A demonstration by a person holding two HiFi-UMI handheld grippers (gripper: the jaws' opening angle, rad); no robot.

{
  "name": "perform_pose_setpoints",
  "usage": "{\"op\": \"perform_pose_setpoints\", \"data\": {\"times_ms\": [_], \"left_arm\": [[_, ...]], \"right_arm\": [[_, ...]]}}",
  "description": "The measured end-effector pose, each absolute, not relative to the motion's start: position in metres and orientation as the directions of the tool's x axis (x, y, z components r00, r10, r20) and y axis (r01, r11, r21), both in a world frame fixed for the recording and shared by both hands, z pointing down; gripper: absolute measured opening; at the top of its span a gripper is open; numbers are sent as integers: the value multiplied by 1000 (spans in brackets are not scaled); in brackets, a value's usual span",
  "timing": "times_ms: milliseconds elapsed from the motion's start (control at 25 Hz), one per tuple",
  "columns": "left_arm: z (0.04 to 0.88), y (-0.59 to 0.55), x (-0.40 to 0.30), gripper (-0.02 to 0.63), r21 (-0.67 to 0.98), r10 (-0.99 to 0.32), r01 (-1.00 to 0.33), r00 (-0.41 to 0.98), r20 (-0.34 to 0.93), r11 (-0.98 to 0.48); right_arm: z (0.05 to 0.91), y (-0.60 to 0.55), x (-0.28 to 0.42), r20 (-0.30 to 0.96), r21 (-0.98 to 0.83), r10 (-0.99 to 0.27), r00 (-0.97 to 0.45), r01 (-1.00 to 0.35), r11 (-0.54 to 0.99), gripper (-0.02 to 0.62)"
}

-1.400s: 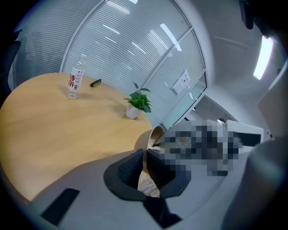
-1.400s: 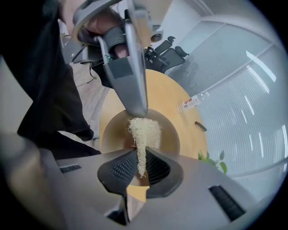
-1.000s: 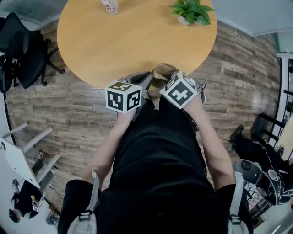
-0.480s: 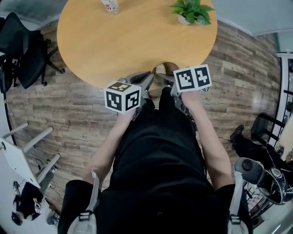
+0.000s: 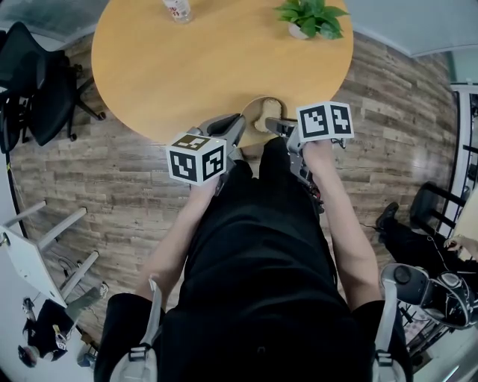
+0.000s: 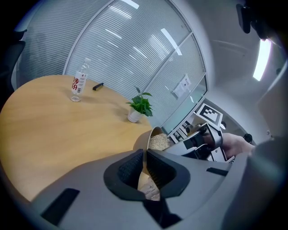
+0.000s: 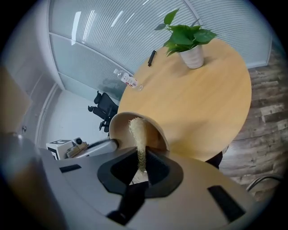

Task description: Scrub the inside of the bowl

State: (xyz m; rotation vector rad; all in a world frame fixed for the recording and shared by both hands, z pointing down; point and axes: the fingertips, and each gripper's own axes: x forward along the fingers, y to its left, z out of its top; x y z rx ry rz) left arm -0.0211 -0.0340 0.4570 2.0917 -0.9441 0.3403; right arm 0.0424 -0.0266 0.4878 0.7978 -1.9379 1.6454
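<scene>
Round wooden worktop (image 5: 187, 67) ahead of both claws. Left claw (image 6: 145, 161) clamped on rim of tilted bowl (image 6: 140, 142); right claw (image 7: 141, 164) clamped on loofah scrubber (image 7: 136, 128), tip inside bowl just beyond its jaws. Scrubbing seemingly under way, finish not yet evident.

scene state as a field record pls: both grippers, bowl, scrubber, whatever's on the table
left gripper: shut on the rim of the bowl, held at the table's near edge
right gripper: shut on the scrubber
scrubber: pale fibrous pad, reaching into the bowl
bowl: tan, tipped on its side
table: round, wooden
on table: potted plant, bottle, pen, all on the far side
</scene>
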Motion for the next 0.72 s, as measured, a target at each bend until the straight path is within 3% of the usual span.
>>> {"op": "perform_pose_setpoints", "data": {"times_ms": [160, 320, 480, 720], "left_arm": [[455, -32, -15, 28, 571, -486, -702, 710, 510, -425], [453, -25, -3, 28, 581, -460, -677, 734, 499, -451], [453, -27, -3, 28, 590, -456, -673, 738, 497, -446], [452, -22, -4, 28, 583, -454, -676, 736, 502, -451]], "right_arm": [[486, -30, 38, 706, -663, -147, -692, -720, 206, 37], [486, -27, 32, 757, -530, -149, -636, -732, 428, 37], [486, -23, 26, 790, -398, -110, -603, -641, 656, 37], [489, -7, 23, 835, -255, -42, -548, -453, 854, 37]]}}
